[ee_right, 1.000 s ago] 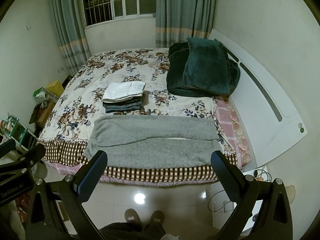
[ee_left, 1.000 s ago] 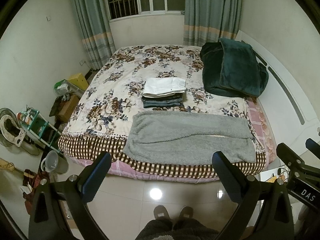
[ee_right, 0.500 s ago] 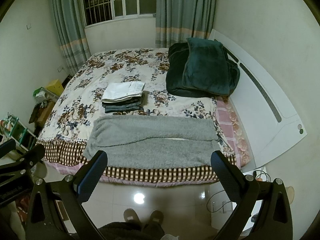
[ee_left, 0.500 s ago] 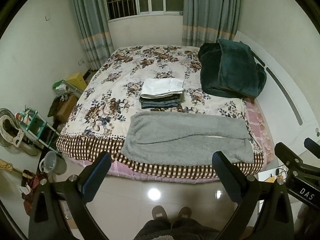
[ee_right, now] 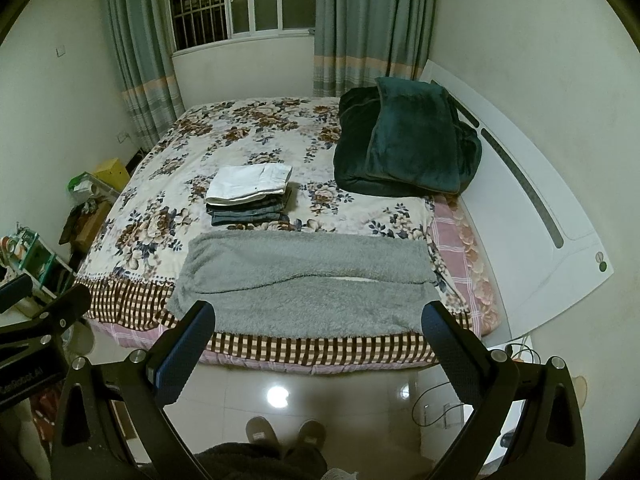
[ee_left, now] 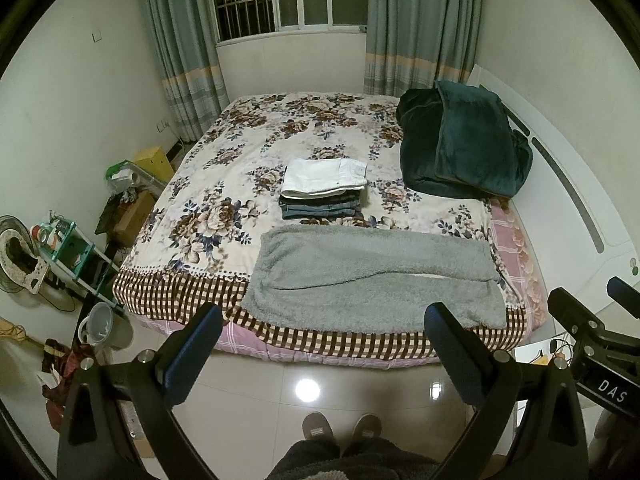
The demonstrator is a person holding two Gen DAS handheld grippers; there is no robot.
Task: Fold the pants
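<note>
On the far left of the left wrist view, a small teal shelf rack (ee_left: pixel 66 246) stands against the wall, with a pale bucket (ee_left: pixel 96 326) on the tiled floor (ee_left: pixel 360 384) near it. The left gripper (ee_left: pixel 323 338) hangs above that floor, short of the bed; its two black fingers (ee_left: pixel 192 350) are spread wide with nothing between them.

The bed with the floral cover and brown checked border (ee_left: pixel 224 200) fills the middle. The fluffy grey fleece pants (ee_left: pixel 372 276) lie flat along its near edge, waist toward the left and both legs stretched out toward the right, one leg beside the other. Just behind them sits a stack of folded clothes, white on top of dark denim (ee_left: pixel 322 188). Right of the stack, well apart from the pants, lies a folded dark green plush blanket (ee_left: pixel 460 148) against the white headboard (ee_left: pixel 568 184).

The right gripper (ee_right: pixel 318 334) is likewise held over the floor at the bed's foot, its fingers (ee_right: pixel 444 340) wide apart and holding nothing. The person's two slippered feet (ee_right: pixel 286 434) show below.
</note>
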